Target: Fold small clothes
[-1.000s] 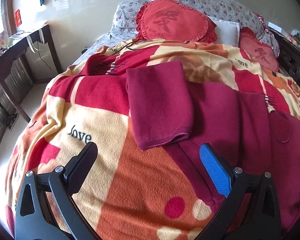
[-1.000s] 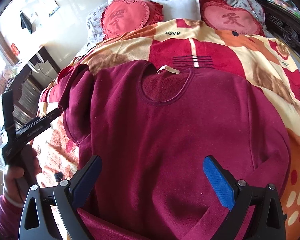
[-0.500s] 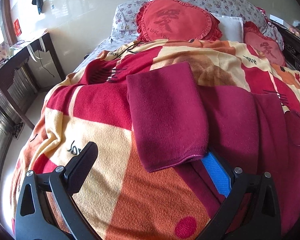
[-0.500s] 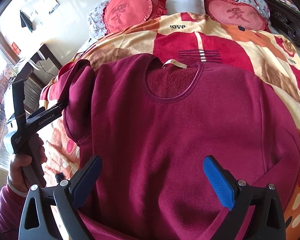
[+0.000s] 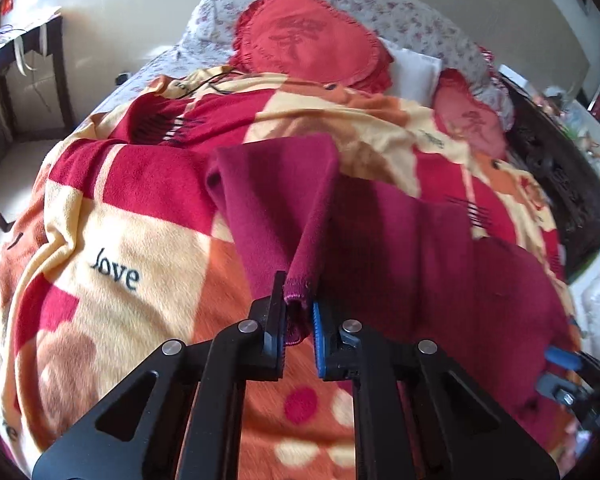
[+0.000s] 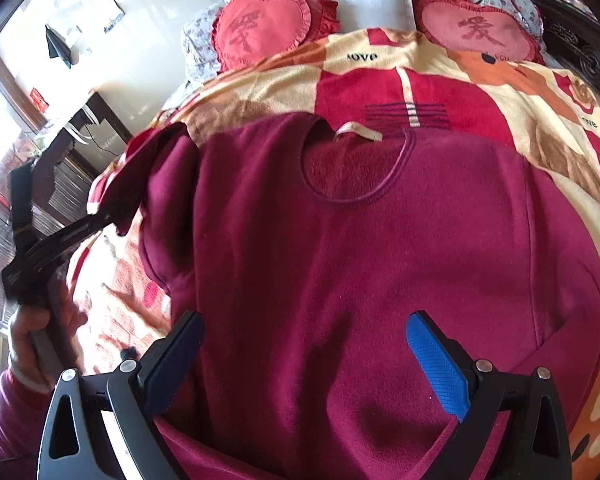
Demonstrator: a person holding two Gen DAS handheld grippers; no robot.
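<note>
A maroon fleece sweatshirt [image 6: 360,240] lies flat on the bed, neck hole away from me. Its left sleeve [image 5: 272,200] is lifted off the blanket. My left gripper [image 5: 299,312] is shut on the sleeve's cuff; it also shows in the right wrist view [image 6: 112,212] at the sweatshirt's left edge. My right gripper [image 6: 304,364] is open and empty, hovering over the sweatshirt's lower body; its blue tip shows in the left wrist view [image 5: 562,358].
A red, orange and cream blanket [image 5: 132,248] covers the bed. Heart-shaped red cushions [image 6: 260,28] and floral pillows [image 5: 400,12] lie at the head. A dark wooden desk [image 6: 80,128] stands left of the bed, carved dark wood [image 5: 560,172] to the right.
My left gripper moved in to the sleeve cuff, shut on it and lifted it, bunching the sleeve. My right gripper stayed open and moved slightly forward over the sweatshirt.
</note>
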